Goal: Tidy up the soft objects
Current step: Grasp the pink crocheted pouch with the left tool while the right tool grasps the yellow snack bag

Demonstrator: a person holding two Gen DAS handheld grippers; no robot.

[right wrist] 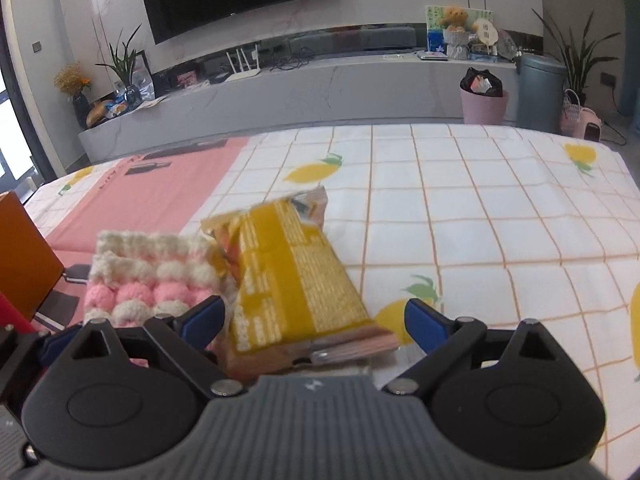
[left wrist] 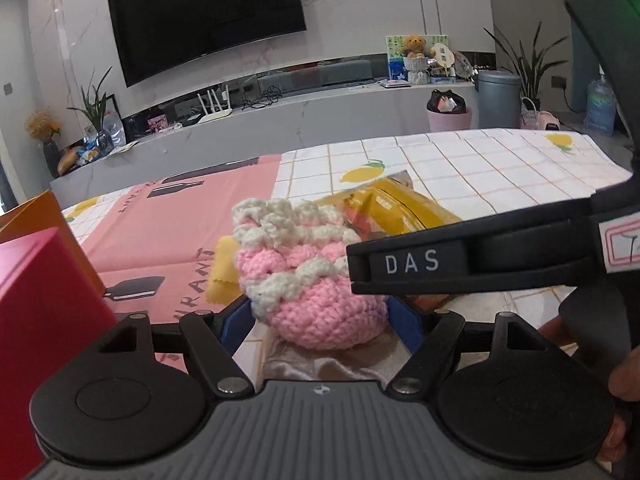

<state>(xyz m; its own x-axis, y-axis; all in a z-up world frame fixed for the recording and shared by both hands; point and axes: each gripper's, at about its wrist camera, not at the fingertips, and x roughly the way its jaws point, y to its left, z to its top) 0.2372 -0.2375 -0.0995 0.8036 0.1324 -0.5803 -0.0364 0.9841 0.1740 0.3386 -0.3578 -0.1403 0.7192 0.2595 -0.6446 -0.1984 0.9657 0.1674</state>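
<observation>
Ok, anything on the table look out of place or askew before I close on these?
The yellow snack packet lies askew, one edge propped on the pink and white crochet pouch rather than flat on the lemon tablecloth. It is also a crinkly packet among soft things. Nothing looks spilled or torn.

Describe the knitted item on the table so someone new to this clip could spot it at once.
On the lemon-print tablecloth, where the pink mat overlaps it, lies a crocheted pouch. It leans against a yellow snack packet; only the pouch is fuzzy yarn, banded pink and cream.
</observation>
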